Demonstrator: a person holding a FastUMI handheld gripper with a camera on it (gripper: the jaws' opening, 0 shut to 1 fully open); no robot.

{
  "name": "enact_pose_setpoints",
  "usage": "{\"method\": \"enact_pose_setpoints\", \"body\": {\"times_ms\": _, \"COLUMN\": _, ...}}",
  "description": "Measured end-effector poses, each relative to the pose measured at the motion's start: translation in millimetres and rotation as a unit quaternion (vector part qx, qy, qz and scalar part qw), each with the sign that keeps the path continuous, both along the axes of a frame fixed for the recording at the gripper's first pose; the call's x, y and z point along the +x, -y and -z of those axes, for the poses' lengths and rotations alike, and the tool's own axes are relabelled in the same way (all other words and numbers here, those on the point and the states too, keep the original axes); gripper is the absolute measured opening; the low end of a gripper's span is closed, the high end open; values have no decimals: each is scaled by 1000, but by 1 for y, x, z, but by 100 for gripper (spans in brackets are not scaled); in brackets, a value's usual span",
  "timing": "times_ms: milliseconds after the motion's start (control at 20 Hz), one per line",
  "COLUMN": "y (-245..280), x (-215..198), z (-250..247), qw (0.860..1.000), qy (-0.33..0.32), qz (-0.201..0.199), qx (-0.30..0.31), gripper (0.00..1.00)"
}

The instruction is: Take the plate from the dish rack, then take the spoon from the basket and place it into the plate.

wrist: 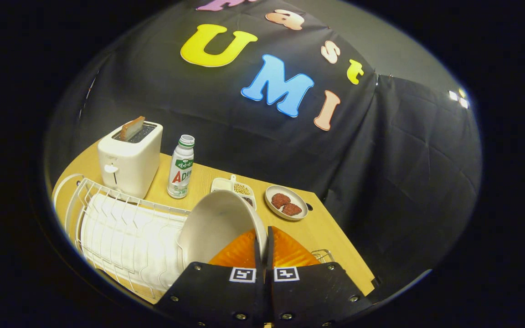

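A pale round plate (217, 225) stands on edge, tilted, above the right end of the white wire dish rack (116, 237). My gripper (264, 241) is shut on the plate's right rim, with both fingers (290, 253) pressed together on it. The plate's hollow face is turned toward me and to the left. A corner of a wire basket (322, 255) peeks out just right of the fingers; its contents are hidden.
On the wooden table (331, 241) beyond the rack stand a white toaster (128, 161) holding a slice of bread and a plastic bottle (181, 168). A small divided dish of beans (239, 187) and a saucer with two reddish pieces (286, 202) lie just past the plate.
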State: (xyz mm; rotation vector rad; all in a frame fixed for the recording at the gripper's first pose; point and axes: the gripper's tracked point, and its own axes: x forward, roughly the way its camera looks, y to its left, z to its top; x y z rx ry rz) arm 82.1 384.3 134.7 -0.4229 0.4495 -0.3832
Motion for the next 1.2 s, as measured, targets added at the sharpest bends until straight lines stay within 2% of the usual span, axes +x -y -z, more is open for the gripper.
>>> {"method": "enact_pose_setpoints", "body": {"times_ms": 400, "y": -17, "x": -11, "z": -31, "qw": 996, "qy": 3, "qz": 21, "qx": -91, "gripper": 0}}
{"method": "enact_pose_setpoints", "body": {"times_ms": 700, "y": -13, "x": -33, "z": -45, "qw": 998, "qy": 15, "qz": 24, "qx": -63, "gripper": 0}}
{"method": "enact_pose_setpoints", "body": {"times_ms": 1200, "y": 7, "x": -117, "z": -50, "qw": 999, "qy": 27, "qz": 27, "qx": -8, "gripper": 0}}
